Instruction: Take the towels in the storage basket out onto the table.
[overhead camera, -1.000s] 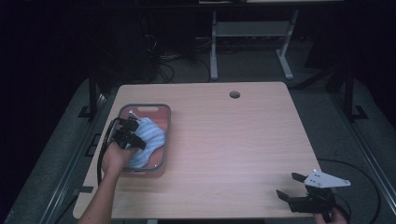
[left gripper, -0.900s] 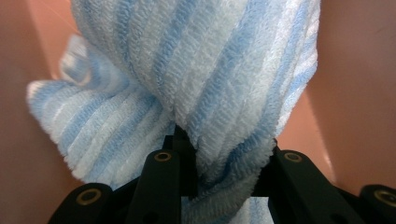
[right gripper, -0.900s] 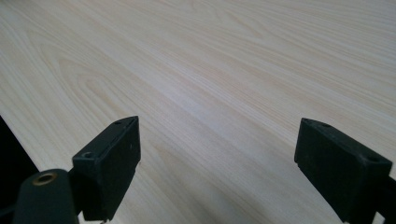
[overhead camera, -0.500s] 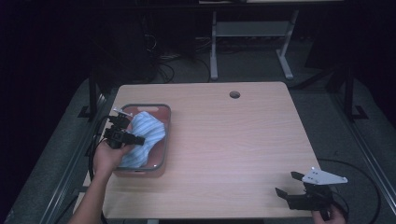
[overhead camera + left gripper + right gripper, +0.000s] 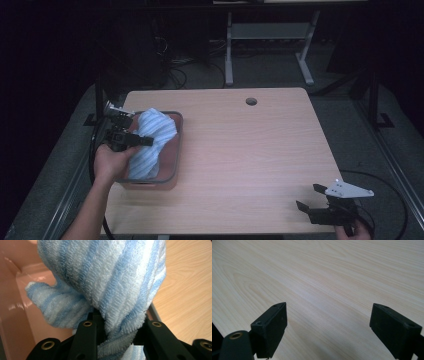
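Left gripper is clamped on the blue-and-white striped towel, jaws pinching a bunched fold of it over the pink bin at the left edge of the table. In the left gripper view the towel fills most of the frame: terry cloth gathered between the two black jaws, the bulk rising above them, one loose corner hanging off to the left against the bin's pink inner wall. Wood of the table shows to the right of the cloth. From the high view most of the towel sits inside the bin, humped up at the far end near the gripper and spreading flatter toward the near end; whether the lifted part is clear of the bin floor, can't tell. Left hand wraps the gripper body from the near side, forearm coming in from the bottom left, cable looping off the table's left side. Right gripper sits near the table's near right corner, well apart from the bin, jaws spread wide with nothing between them, grey three-cornered plate on top. Right gripper view confirms: right gripper has both jaws far apart, bare pale wood grain between and beyond them. Round cable hole in the table near the far edge
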Action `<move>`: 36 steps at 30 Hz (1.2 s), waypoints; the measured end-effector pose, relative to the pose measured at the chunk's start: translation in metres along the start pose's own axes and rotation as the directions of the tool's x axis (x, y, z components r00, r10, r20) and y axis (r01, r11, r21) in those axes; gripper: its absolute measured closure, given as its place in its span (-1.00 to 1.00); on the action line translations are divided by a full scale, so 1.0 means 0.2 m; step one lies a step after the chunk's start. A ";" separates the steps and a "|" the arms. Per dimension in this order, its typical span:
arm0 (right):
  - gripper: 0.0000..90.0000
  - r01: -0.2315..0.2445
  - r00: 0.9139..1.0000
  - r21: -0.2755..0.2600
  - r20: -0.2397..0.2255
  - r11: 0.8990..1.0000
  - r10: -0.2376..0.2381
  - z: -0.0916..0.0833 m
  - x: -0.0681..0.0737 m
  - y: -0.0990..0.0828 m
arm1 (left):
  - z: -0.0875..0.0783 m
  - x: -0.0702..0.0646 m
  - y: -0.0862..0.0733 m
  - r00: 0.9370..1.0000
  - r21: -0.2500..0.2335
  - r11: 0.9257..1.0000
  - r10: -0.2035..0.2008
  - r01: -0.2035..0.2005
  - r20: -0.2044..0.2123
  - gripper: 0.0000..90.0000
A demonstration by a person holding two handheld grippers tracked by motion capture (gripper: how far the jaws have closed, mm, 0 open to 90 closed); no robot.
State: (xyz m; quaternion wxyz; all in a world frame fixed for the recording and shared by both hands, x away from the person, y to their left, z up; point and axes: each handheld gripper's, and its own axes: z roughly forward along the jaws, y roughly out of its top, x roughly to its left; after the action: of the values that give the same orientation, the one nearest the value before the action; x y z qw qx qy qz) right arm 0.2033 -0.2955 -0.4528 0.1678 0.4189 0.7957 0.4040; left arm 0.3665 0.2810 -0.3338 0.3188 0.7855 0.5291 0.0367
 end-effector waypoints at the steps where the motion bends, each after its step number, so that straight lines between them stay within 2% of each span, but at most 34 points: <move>1: -0.69 -0.006 1.000 0.000 0.001 1.000 0.006 0.00 0.00 0.00 | 0.00 0.00 0.00 1.000 0.000 1.000 0.000 0.000 -0.002 0.59; 11: -0.69 0.004 1.000 0.004 -0.007 1.000 -0.004 0.01 0.00 0.00 | -0.09 -0.04 0.06 1.000 -0.018 1.000 0.011 -0.011 -0.010 0.59; 15: -0.69 0.010 1.000 0.008 -0.007 1.000 -0.010 0.01 0.00 0.00 | -0.12 -0.07 0.09 1.000 -0.040 0.999 0.009 -0.009 0.013 0.59; 19: -0.69 0.005 1.000 0.005 -0.009 1.000 -0.005 0.01 0.00 0.00 | -0.14 -0.10 0.14 1.000 -0.026 0.999 0.021 -0.021 -0.007 0.59; 22: -0.69 0.011 1.000 0.006 -0.010 1.000 -0.011 0.00 0.00 0.00 | -0.17 -0.14 0.18 0.999 -0.039 0.999 0.036 -0.036 -0.011 0.59; 36: -0.69 0.013 1.000 0.000 -0.009 1.000 -0.013 0.00 -0.01 0.00 | -0.20 -0.26 0.29 0.997 -0.046 0.995 0.083 -0.083 -0.004 0.59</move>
State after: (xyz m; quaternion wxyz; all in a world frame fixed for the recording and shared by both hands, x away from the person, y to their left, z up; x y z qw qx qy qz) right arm 0.2042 -0.2967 -0.4524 0.1670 0.4119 0.7993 0.4045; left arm 0.3746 0.2422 -0.2562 0.3347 0.7992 0.4953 0.0629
